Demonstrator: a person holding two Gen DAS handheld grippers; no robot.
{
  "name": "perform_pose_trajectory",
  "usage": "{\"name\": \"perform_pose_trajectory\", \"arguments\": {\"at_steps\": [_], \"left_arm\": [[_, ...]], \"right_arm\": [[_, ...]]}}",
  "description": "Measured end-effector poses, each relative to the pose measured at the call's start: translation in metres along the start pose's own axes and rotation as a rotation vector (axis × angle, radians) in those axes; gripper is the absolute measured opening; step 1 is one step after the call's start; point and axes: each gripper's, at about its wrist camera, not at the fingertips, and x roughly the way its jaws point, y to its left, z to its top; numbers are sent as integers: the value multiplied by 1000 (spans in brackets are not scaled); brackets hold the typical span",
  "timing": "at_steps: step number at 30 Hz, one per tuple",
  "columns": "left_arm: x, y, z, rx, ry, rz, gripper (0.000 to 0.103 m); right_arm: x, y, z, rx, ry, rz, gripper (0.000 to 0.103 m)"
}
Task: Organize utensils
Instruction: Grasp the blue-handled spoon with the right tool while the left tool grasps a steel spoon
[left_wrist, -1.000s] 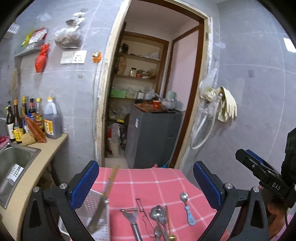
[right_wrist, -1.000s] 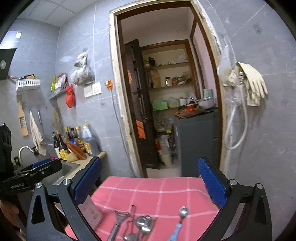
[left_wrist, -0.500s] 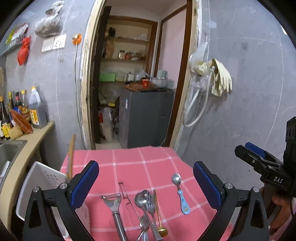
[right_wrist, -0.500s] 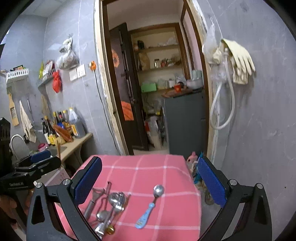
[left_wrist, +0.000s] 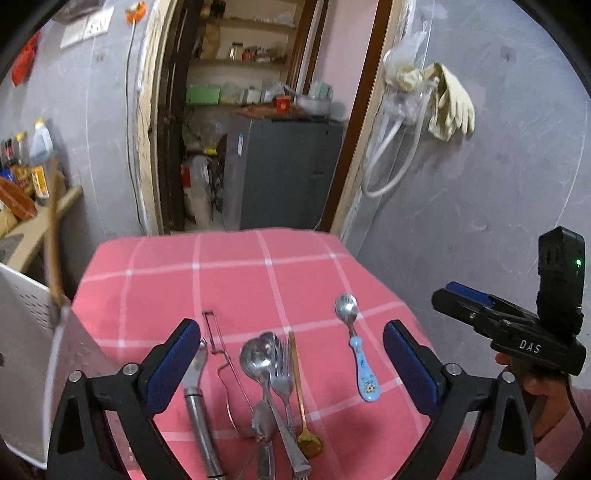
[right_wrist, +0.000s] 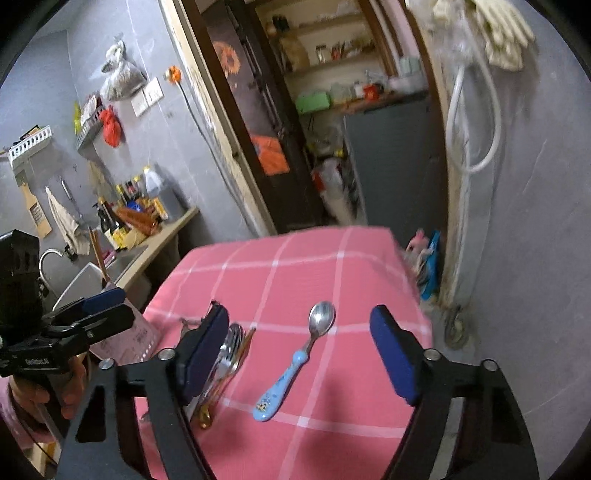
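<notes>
I read this as home kitchen. Far left: beige counter (right_wrist: 162, 236) with steel sink (right_wrist: 122, 266), crowded dark sauce bottles (right_wrist: 122, 206), clear oil jug (right_wrist: 155, 184). Grey tiled walls (left_wrist: 498, 166). Pale rubber gloves (left_wrist: 450, 99) hung far right. Open wood-framed doorway (left_wrist: 354, 147) shows pantry shelves (left_wrist: 243, 62) with jars. Near me: pink checked tablecloth (left_wrist: 229, 280) strewn with steel cutlery (left_wrist: 269, 369).

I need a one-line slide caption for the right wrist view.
Right gripper, jaws closing with nothing between them yet, above a blue-handled spoon on the pink checked tablecloth.
</notes>
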Motion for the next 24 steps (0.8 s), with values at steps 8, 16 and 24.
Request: {"name": "perform_pose_trajectory", "arguments": {"at_steps": [8, 16, 24], "left_arm": [[51, 15, -9, -78, 101, -29, 77], [83, 34, -18, -142, 160, -57, 54], [104, 49, -21, -194, 224, -63, 44]], "right_arm": [[61, -14, -22, 25, 149, 53, 58], [102, -22, -26, 44, 228, 72, 45], [121, -33, -29, 89, 270, 89, 34]]}}
